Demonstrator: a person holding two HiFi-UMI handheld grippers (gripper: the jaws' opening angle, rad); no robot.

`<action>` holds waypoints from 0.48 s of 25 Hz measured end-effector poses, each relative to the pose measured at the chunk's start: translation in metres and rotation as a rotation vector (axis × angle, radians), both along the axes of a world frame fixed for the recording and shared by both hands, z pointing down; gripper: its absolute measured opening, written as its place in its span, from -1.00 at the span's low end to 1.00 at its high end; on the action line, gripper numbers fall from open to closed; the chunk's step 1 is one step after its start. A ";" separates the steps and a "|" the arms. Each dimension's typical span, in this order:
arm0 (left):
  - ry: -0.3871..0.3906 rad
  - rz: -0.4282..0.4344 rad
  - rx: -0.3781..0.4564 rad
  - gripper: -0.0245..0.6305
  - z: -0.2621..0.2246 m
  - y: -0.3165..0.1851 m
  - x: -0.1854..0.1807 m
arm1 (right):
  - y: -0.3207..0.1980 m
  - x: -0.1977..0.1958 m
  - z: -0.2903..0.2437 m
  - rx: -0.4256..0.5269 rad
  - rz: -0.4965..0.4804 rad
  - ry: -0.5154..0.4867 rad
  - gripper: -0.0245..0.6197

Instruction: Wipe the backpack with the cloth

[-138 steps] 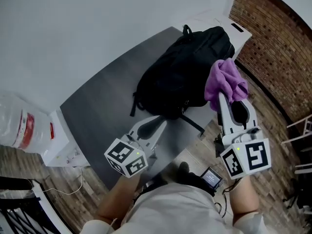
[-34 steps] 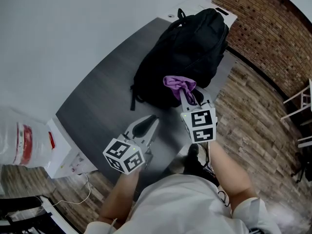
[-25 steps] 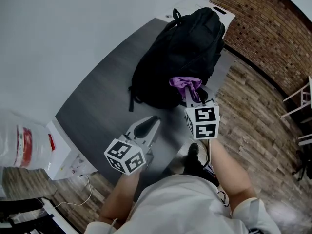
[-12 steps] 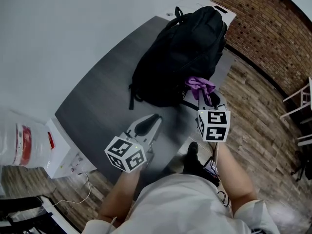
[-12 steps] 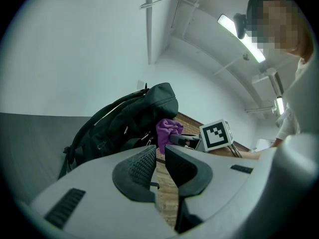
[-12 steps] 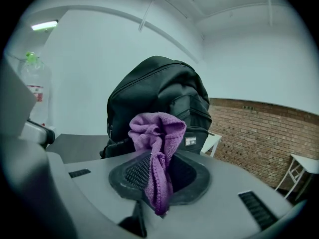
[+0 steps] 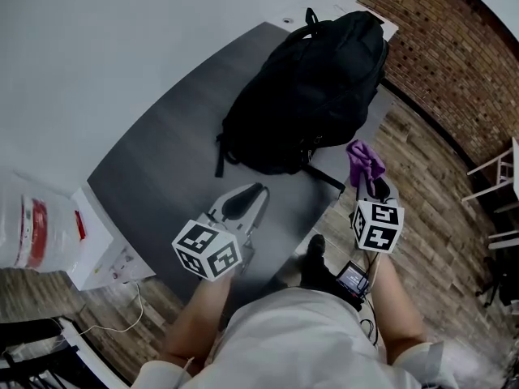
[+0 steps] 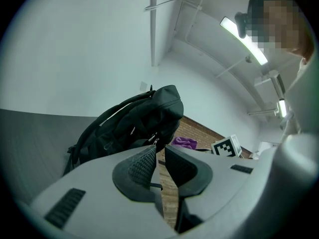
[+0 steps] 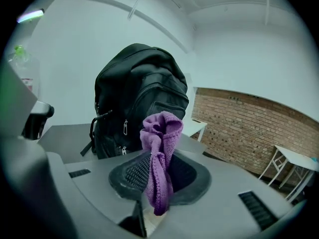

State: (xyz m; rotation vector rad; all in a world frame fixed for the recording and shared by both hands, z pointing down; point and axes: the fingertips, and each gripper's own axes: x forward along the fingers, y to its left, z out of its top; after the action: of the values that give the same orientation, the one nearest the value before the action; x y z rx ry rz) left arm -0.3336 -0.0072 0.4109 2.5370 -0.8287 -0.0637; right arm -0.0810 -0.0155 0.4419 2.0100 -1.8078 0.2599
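Right tongs [image 9: 158,172] on bunched knit cloth [image 9: 160,133]

Backpack look: backpack [image 7: 312,87], black and soft-sided, with a carry loop at its top and metal zip pulls.
Backpack pose: lying lengthwise, top toward the far right corner, with straps trailing toward the near edge.
Backpack place: on the grey table [image 7: 162,168], filling its right end.
Cloth look: cloth [image 7: 364,162], purple knit, bunched into a crumpled wad.
Cloth state: pinched between the jaws of the right gripper [image 7: 369,183], with the bunch above the tips and a tail below.
Cloth place: off the table, just past its right edge, clear of the backpack.
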 end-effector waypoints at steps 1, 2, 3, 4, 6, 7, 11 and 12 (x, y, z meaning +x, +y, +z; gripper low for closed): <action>0.002 -0.005 -0.001 -0.75 0.000 -0.001 -0.002 | 0.002 -0.003 0.004 -0.009 -0.007 0.000 -0.68; 0.004 -0.009 -0.001 -0.75 0.001 -0.001 -0.003 | 0.004 -0.007 0.007 -0.016 -0.018 0.001 -0.68; 0.005 -0.013 -0.001 -0.75 0.001 -0.002 -0.005 | 0.004 -0.014 0.009 -0.021 -0.033 0.001 -0.68; 0.005 -0.017 0.000 -0.75 0.001 -0.002 -0.006 | 0.005 -0.022 0.011 -0.024 -0.052 -0.001 -0.69; 0.006 -0.024 -0.001 -0.75 0.001 -0.002 -0.010 | 0.006 -0.041 0.014 -0.028 -0.098 -0.005 -0.68; 0.006 -0.028 -0.002 -0.75 0.002 -0.002 -0.012 | 0.006 -0.052 0.015 -0.028 -0.126 -0.006 -0.69; 0.008 -0.052 -0.012 -0.75 0.006 -0.002 -0.023 | 0.007 -0.108 0.011 -0.010 -0.271 -0.011 -0.68; 0.009 -0.059 -0.014 -0.75 0.007 -0.002 -0.026 | 0.007 -0.123 0.009 -0.001 -0.315 -0.013 -0.68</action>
State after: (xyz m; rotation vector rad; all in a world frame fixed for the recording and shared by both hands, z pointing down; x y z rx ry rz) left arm -0.3591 -0.0093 0.4179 2.4975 -0.8968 -0.0876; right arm -0.2042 -0.0087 0.4507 1.6923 -2.0953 0.1774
